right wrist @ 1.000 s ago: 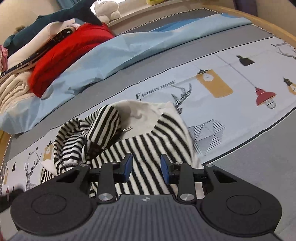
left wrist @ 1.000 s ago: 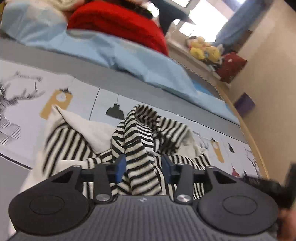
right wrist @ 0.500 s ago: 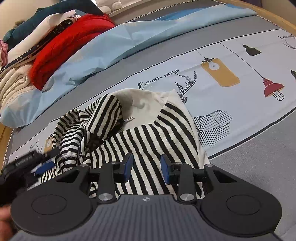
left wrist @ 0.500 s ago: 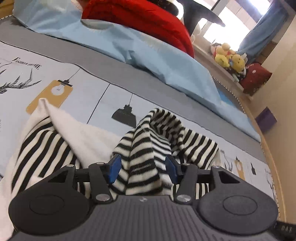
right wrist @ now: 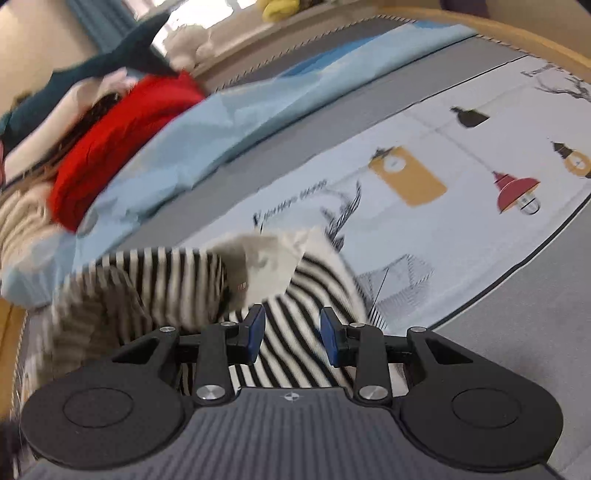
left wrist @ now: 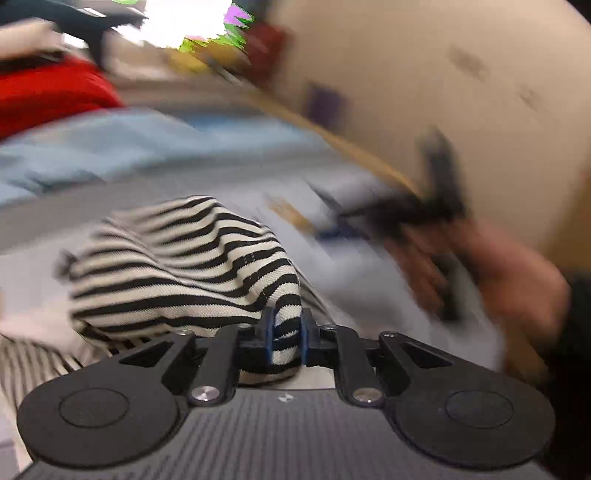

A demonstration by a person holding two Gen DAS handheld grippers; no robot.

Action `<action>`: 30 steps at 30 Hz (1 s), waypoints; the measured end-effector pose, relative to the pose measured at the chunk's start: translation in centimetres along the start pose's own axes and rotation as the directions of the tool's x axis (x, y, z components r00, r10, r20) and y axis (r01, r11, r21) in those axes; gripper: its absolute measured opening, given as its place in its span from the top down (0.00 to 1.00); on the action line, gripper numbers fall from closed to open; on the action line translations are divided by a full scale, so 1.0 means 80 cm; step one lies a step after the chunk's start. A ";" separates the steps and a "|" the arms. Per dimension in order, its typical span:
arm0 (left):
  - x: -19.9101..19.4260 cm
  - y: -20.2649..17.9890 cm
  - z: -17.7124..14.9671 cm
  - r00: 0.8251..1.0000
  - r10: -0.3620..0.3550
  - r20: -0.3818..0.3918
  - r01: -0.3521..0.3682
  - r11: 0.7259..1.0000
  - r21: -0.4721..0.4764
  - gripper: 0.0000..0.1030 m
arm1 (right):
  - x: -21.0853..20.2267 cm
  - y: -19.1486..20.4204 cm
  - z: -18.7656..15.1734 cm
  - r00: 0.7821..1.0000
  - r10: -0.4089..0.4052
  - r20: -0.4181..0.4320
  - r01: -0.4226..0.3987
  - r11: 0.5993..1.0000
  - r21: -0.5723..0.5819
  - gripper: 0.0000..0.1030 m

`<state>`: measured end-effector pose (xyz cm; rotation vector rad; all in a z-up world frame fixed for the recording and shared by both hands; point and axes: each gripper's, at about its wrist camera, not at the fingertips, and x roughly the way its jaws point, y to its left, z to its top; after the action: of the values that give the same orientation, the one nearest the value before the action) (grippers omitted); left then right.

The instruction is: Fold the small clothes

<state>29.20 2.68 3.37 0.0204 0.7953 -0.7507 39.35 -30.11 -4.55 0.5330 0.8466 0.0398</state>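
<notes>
A small black-and-white striped garment [left wrist: 177, 266] lies crumpled on the printed bed sheet [right wrist: 461, 192]. My left gripper [left wrist: 287, 338] is shut on a fold of the striped garment and holds it up. The left wrist view is blurred by motion. My right gripper [right wrist: 291, 338] is open, its fingers straddling the striped hem [right wrist: 295, 332] without pinching it. The garment's white inner side [right wrist: 266, 254] shows beyond the right gripper. The right gripper and the hand holding it show blurred in the left wrist view [left wrist: 436, 206].
A light blue sheet [right wrist: 258, 122] lies bunched behind the garment. A pile of clothes with a red item [right wrist: 118, 147] sits at the back left. The wooden bed rim [right wrist: 517, 33] runs along the far right. Plush toys sit on the sill [right wrist: 280, 7].
My left gripper has closed on a fold of the striped garment and swung it up and to the right. My right gripper has stayed open over the hem.
</notes>
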 end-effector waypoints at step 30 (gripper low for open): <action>0.064 0.178 -0.088 0.925 0.229 -0.304 -0.379 0.631 -0.677 0.99 | 0.071 0.035 -0.058 0.960 0.124 -0.250 -0.112 0.992 0.061 0.99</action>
<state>35.90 12.22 -8.62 -0.4962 1.2029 -0.0552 40.33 -24.30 -9.76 0.6300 1.0662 0.2021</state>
